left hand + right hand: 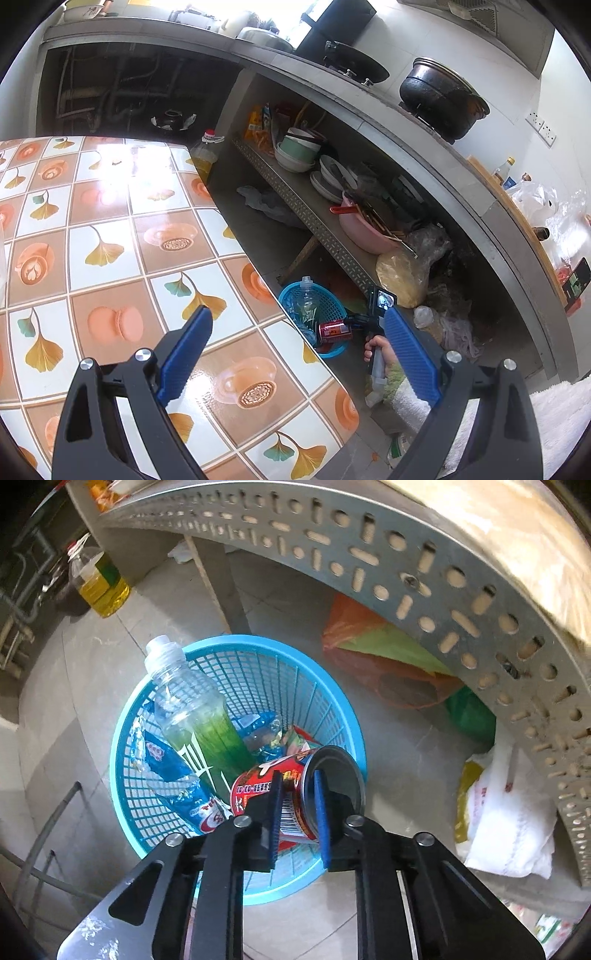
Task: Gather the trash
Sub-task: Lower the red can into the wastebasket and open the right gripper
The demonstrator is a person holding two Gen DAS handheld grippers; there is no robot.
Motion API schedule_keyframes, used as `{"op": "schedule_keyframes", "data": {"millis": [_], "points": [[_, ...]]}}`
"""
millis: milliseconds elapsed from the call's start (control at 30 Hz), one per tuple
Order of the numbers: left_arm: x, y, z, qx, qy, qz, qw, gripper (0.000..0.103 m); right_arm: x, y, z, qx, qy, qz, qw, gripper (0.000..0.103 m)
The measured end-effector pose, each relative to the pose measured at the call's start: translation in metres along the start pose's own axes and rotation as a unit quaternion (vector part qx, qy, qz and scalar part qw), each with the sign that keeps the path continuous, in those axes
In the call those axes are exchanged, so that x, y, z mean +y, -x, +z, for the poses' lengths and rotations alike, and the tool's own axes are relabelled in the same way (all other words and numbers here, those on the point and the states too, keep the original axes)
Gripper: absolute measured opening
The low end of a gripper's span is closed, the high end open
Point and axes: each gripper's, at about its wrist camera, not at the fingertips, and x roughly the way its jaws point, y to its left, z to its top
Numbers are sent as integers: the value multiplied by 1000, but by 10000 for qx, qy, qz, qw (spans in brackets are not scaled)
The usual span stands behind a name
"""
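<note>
Kitchen floor under a perforated shelf (369,542) holds a blue basket (236,653) of trash. Over its near rim the right gripper (297,794) pinches a red can (295,775) by its wall, long axis tilted, open end up. Left gripper (299,354), spread and empty, hovers over the desk (110,221), farther from the basket.

Bottle (188,716) and can (295,794) in basket (236,657), below shelf (369,554), beside table (110,240).

Red can (291,786) bears a barcode; lettering unreadable.
</note>
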Motion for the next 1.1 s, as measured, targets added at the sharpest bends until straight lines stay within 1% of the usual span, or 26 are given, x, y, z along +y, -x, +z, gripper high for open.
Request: {"op": "schedule_keyframes", "data": {"millis": [33,267,300,533,700,833,900,967,1067,1100], "points": [[0,0,0,-5,2,-1,10000,92,1,2,-1,-15,40,-23,10000,10],[0,-1,1,9,-31,-25,10000,92,14,12,-10,-140,297,-7,9995,5],[0,-1,1,14,-31,-30,10000,92,17,14,-12,-167,339,14,9993,3],[-1,-1,0,23,-34,-46,10000,92,41,18,-20,-85,595,337,9976,3],[-1,-1,1,23,-31,-34,10000,92,67,15,-25,-14,799,600,9950,3],[-1,-1,-1,18,-14,-12,10000,92,78,16,-25,4,777,879,9931,3],[0,0,-1,12,-16,-4,10000,92,76,20,-22,-30,701,1027,9922,3],[1,1,-2,3,1,10,10000,92,64,27,-19,-130,531,1107,9923,5],[1,3,-3,-20,-2,5,10000,92,33,41,-13,-351,63,1210,9920,7],[1,3,-4,-27,-27,1,10000,92,20,44,-10,-401,-109,1221,9917,10]]}}
